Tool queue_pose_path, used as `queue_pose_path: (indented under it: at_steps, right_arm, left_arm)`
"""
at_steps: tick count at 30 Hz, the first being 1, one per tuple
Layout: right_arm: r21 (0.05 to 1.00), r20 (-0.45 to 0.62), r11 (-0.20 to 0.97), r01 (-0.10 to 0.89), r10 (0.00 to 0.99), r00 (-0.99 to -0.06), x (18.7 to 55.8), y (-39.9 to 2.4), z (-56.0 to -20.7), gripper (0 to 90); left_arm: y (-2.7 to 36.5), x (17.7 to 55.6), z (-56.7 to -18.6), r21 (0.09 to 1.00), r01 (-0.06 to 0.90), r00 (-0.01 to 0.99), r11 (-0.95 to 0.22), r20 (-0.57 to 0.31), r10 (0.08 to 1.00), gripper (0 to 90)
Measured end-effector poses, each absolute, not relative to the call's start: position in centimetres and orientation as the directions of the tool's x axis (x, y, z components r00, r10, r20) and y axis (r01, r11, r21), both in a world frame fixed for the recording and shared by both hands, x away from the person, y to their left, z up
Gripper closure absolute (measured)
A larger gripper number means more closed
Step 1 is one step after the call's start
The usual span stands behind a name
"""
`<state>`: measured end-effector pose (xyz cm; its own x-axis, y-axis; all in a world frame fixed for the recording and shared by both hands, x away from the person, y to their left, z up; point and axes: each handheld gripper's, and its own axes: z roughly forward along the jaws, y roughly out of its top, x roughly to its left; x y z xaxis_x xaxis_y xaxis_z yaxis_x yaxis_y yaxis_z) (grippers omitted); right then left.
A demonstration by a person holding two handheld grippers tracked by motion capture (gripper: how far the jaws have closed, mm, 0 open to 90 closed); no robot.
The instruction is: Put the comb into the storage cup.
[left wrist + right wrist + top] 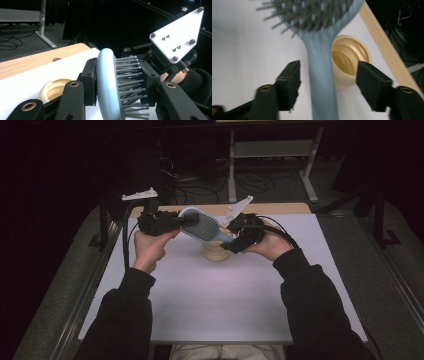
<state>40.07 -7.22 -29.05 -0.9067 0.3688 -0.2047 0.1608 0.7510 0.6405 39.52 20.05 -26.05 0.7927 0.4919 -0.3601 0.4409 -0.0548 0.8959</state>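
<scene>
1. The left claw is gripping the brush by its head, above the middle of the far part of the bench.
2. In the left gripper view, 1 pad is pressing on the smooth blue back of the brush and the other is pressing into the grey bristles, so the left claw is clamping the head edge-on.
3. The right claw is standing open around the brush handle, which is running down towards it from the head.
4. In the right gripper view, the handle is lying between the 2 black pads with a gap on each side; neither pad is touching it, so the right claw is holding nothing.
5. A cream cup is sitting on the bench just under the brush and between the 2 hands.
6. In the right gripper view the cup is showing its hollow inside, right beside the handle.
7. The left hand and the right hand are holding their claws level with each other, both raised off the bench.
8. The grey plate on the right claw is showing close behind the bristles in the left gripper view.
</scene>
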Motion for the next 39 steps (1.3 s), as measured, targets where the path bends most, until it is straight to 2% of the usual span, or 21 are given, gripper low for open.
queue_pose_path:
  at_steps: [2,3,5,6,7,8,19,35,39]
  right_arm:
    - [0.661,-0.175,0.724,0.195,0.401,-0.899,40.3,-7.8,-29.2,19.6]
    - [0.661,-0.175,0.724,0.195,0.401,-0.899,40.3,-7.8,-29.2,19.6]
    - [0.671,-0.176,0.711,0.21,0.428,-0.887,40.4,-8.2,-29.4,11.6]
    - [0.688,-0.165,0.694,0.213,0.435,-0.885,40.4,-8.7,-29.6,4.1]
    - [0.688,-0.165,0.694,0.213,0.435,-0.885,40.4,-8.7,-29.6,4.1]
    - [0.692,-0.161,0.689,0.217,0.44,-0.883,40.4,-8.9,-29.7,0.0]
    - [0.743,-0.103,0.608,0.282,0.519,-0.849,39.8,-12.4,-30.8,0.0]
    - [0.773,-0.005,0.515,0.37,0.589,-0.808,37.8,-18.2,-34.8,0.0]
    - [0.78,-0.018,0.508,0.365,0.601,-0.799,37.3,-18.8,-35.3,0.0]
  left_arm:
    - [20.1,39.7,-25.8,0.898,0.436,0.79,-0.058,-0.351,0.502,57.0]
    - [20.1,39.7,-25.7,0.899,0.435,0.789,-0.058,-0.349,0.506,57.0]
    - [20.0,39.8,-25.5,0.9,0.432,0.789,-0.059,-0.346,0.509,57.0]
    - [20.0,39.9,-25.4,0.901,0.43,0.79,-0.065,-0.34,0.509,56.9]
    - [19.9,39.9,-25.3,0.901,0.429,0.79,-0.067,-0.338,0.511,56.9]
    - [19.9,39.9,-25.2,0.902,0.426,0.792,-0.075,-0.331,0.513,56.9]
    - [19.3,40.3,-23.7,0.913,0.392,0.8,-0.114,-0.277,0.532,56.7]
    - [19.1,40.9,-20.9,0.929,0.347,0.796,-0.127,-0.22,0.563,56.7]
    - [19.1,41.2,-20.4,0.93,0.339,0.79,-0.14,-0.2,0.58,56.7]
